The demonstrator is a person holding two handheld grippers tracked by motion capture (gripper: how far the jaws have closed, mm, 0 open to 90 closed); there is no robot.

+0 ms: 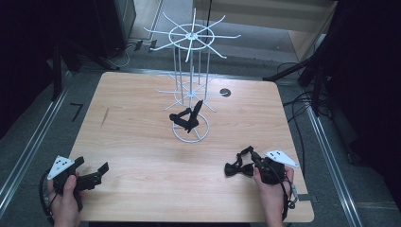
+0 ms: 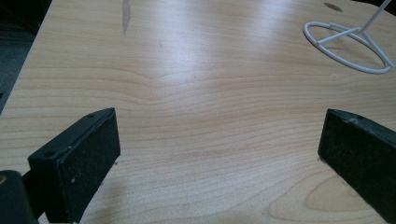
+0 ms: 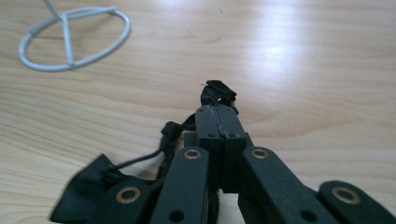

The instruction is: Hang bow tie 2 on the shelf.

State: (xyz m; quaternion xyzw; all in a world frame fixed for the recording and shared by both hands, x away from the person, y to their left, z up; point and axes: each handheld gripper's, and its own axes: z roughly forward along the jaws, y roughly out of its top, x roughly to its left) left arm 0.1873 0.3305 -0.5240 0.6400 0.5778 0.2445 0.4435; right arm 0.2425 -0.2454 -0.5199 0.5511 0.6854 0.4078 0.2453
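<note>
The wooden tabletop (image 1: 142,142) carried a tall white wire display rack (image 1: 191,71) standing toward its far middle, with spoked arms at the top and a ring base (image 1: 190,134) resting on the wood. A black bow tie (image 1: 188,117) hung low on the rack, just above that ring base. At the near left corner, a hand held the left gripper (image 1: 92,175) level over the wood; in the left gripper view its fingers (image 2: 79,161) stood wide apart with only bare tabletop between them, and the rack's ring base lay well ahead at the upper right. Near the right edge, the other hand held the right gripper (image 1: 253,163), pointing leftward across the tabletop. Its fingers (image 3: 219,128) were pressed together on part of a second black bow tie (image 1: 239,168), with a small black piece of that tie poking out beyond their tips. The bow itself lay on the wood just left of the gripper, its thin strap looping back under the gripper's linkage.
</note>
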